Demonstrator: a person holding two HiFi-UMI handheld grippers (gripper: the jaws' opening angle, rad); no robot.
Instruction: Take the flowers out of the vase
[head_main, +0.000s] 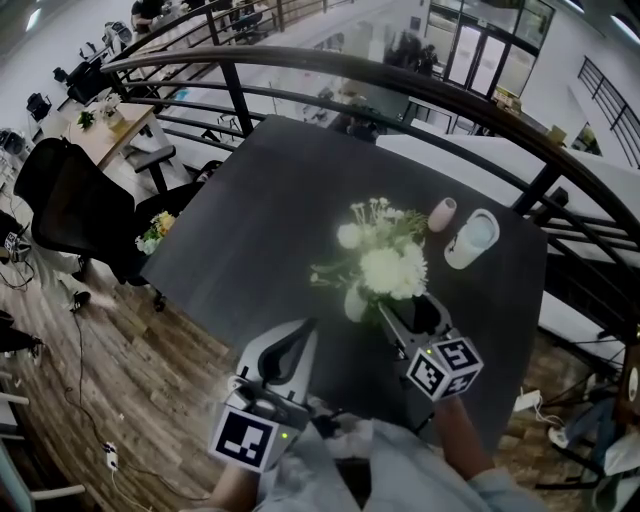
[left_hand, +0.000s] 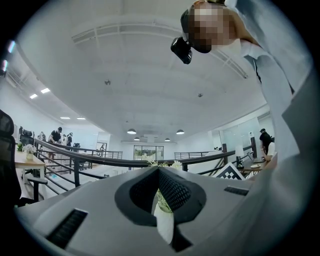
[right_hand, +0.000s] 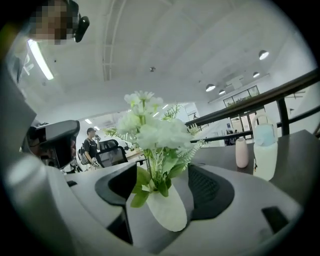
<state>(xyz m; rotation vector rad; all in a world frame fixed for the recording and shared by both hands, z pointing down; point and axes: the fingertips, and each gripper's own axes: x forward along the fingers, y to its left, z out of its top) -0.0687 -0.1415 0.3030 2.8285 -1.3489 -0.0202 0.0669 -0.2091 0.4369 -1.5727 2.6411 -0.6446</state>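
lining up the first hold, i judge: right gripper (head_main: 410, 315) jaws stand wide either side of the vase (right_hand: 162, 210), not pressing, mid-frame on the desk (head_main: 250, 220), flowers (right_hand: 150, 130) inside. left gripper (head_main: 308, 328) jaws together. next: clamp the vase, open left for the stems.

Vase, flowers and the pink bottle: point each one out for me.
vase (right_hand: 167, 212), right gripper view, middle of its white body.
flowers (head_main: 392, 268), head view, the big white bloom.
pink bottle (head_main: 441, 214), head view, middle of its body.
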